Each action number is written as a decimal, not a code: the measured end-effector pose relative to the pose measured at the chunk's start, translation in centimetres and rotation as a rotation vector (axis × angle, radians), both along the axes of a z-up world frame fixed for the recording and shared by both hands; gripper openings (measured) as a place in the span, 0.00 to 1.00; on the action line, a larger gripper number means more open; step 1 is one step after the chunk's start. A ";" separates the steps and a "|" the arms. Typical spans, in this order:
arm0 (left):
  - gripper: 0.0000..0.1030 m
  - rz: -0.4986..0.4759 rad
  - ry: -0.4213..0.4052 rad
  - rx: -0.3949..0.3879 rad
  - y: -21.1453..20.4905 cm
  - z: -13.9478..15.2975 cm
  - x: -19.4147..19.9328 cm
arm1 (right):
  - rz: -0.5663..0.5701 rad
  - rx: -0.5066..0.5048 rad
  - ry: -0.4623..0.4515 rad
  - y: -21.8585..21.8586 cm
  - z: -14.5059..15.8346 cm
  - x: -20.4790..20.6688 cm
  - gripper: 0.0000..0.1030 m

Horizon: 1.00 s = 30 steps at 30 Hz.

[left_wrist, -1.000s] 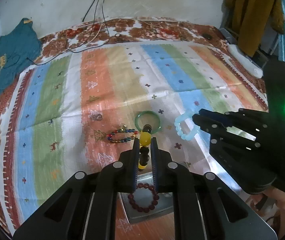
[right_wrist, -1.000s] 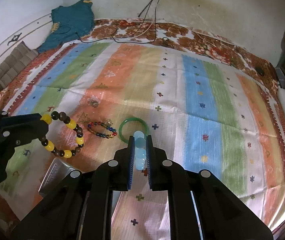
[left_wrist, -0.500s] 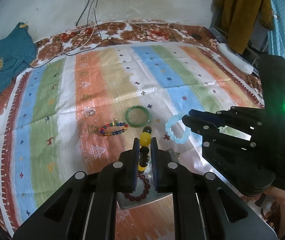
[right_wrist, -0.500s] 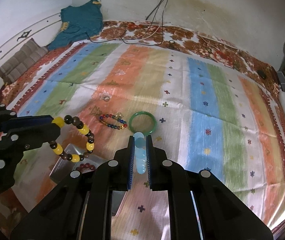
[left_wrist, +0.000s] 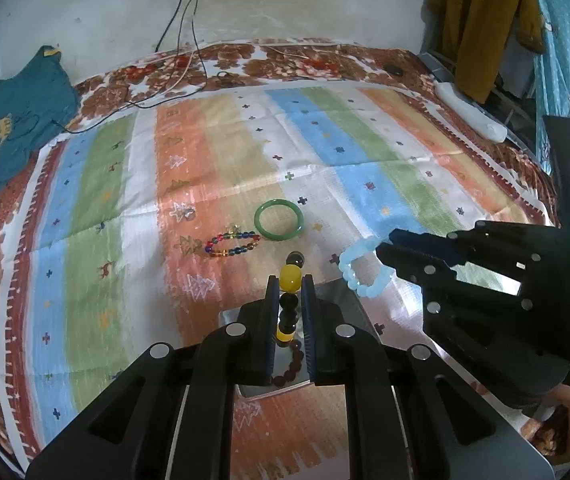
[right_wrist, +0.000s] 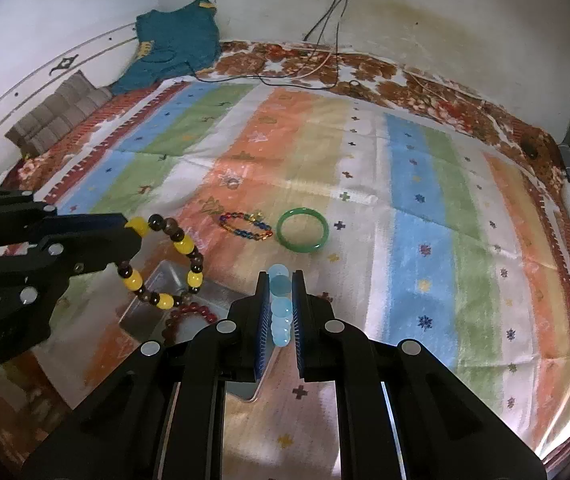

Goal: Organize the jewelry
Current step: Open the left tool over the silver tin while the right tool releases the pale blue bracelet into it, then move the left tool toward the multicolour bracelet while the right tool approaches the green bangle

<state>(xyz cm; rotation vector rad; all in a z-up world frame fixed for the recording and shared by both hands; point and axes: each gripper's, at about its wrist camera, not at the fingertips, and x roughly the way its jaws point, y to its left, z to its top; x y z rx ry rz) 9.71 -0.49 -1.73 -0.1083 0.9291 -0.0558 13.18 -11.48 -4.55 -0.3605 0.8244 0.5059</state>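
Two bracelets (right_wrist: pixel 165 260) (left_wrist: pixel 359 266), seemingly above tray (right_wrist: pixel 157 312)

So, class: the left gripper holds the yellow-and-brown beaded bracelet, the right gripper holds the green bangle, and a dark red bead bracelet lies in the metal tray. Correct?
Not quite. The right gripper holds the pale blue beaded bracelet, as the right wrist view shows. The green bangle lies on the striped cloth. Everything else stands.

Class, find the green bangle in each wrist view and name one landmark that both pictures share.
Left wrist view: green bangle lies centre, on the cloth, beyond the claw.
Right wrist view: green bangle lies centre, slightly right, above the claw.
Shared landmark: the multicoloured bracelet lies just left of it.
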 end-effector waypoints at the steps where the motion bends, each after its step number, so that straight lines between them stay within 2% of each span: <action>1: 0.10 0.002 0.000 -0.001 0.1 0.0 -0.1 | 0.004 0.002 0.001 0.0 0.0 -0.3 0.12; 8: 0.10 0.012 0.001 -0.005 0.3 -0.2 -0.9 | 0.032 0.005 0.011 0.3 -0.3 -1.5 0.12; 11: 0.11 0.033 0.030 0.000 0.6 -0.6 -0.9 | 0.022 0.003 0.024 0.2 -0.5 -1.7 0.12; 14: 0.19 0.084 0.053 0.029 1.2 -1.1 -0.8 | -0.009 0.005 0.030 -0.3 -0.7 -1.4 0.13; 18: 0.23 0.113 0.056 0.031 2.0 -1.2 -0.7 | -0.043 0.006 0.037 -1.0 -0.8 -0.6 0.25; 23: 0.30 0.118 0.065 0.040 2.1 -1.5 -0.5 | -0.072 -0.005 0.055 -1.3 -1.4 0.0 0.27; 25: 0.32 0.118 0.065 0.047 2.1 -1.5 -0.5 | -0.075 -0.003 0.057 -1.4 -1.4 0.1 0.34; 30: 0.42 0.130 0.071 0.049 2.6 -1.8 -0.2 | -0.078 -0.007 0.061 -1.4 -1.4 0.3 0.39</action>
